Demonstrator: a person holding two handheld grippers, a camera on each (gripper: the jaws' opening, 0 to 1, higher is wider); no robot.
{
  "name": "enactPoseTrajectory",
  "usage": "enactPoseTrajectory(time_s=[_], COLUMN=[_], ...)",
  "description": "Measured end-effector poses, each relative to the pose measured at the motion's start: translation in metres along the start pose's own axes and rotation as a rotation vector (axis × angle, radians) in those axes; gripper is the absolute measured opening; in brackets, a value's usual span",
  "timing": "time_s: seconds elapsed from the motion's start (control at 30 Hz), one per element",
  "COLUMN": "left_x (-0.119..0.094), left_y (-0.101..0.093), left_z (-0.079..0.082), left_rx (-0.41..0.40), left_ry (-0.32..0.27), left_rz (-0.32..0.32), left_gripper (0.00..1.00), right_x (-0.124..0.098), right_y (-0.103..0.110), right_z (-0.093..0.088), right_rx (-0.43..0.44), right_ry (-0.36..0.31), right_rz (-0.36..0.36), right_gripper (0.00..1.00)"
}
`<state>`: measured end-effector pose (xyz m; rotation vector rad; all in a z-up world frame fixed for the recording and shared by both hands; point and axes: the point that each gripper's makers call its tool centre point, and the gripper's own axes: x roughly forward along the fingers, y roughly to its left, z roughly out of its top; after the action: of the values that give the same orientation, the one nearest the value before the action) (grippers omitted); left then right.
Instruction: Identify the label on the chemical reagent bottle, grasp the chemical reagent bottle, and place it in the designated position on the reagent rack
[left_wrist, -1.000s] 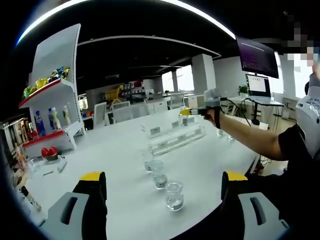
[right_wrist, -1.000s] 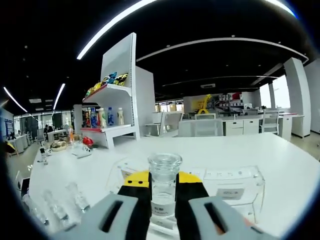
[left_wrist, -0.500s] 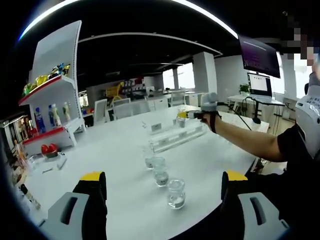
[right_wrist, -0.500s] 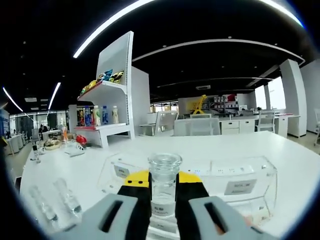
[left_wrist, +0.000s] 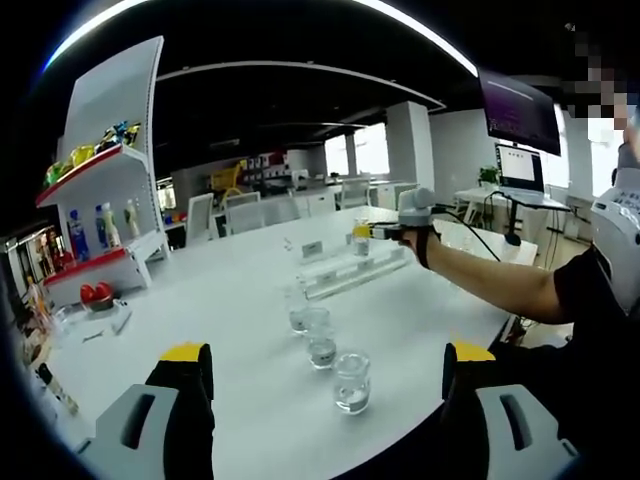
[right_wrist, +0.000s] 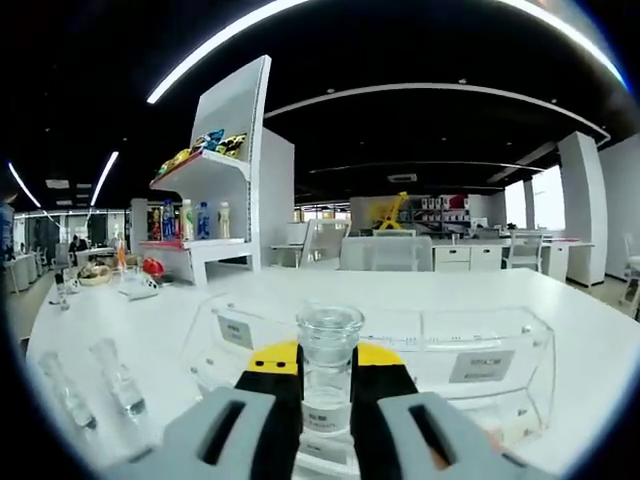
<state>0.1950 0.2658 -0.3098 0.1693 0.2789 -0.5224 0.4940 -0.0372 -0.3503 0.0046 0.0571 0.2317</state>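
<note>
Rack (right_wrist: 400, 345) nearer; bottle (right_wrist: 329, 368) label unreadable

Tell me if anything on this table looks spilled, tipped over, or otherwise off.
Nothing stands out. The three bottles on the white table stand upright in a row with no liquid around them. The right gripper holds a clear bottle upright in front of the transparent rack, which looks intact. The left gripper is open.

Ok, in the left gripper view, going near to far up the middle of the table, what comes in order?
Nearest glass bottle → second bottle → third bottle → clear rack → bottle held in the right tool.
</note>
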Motion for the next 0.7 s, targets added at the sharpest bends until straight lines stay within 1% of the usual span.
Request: enactPoseTrajectory(time_s=[0.33, 0.7], left_x=[0.001, 0.001], left_y=[0.001, 0.003], left_z=[0.0, -0.002], left_rx=[-0.002, -0.008], left_ry=[-0.001, 0.001], left_rz=[-0.001, 0.001], left_gripper=[0.95, 0.95], right_x=[0.001, 0.007], right_y=[0.001, -0.001], right_z=[-0.004, -0.024], right_rx=[-0.009, 0.0], right_ry=[-0.002, 0.045], right_rz=[-0.02, -0.032], right_gripper=[0.14, 0.14])
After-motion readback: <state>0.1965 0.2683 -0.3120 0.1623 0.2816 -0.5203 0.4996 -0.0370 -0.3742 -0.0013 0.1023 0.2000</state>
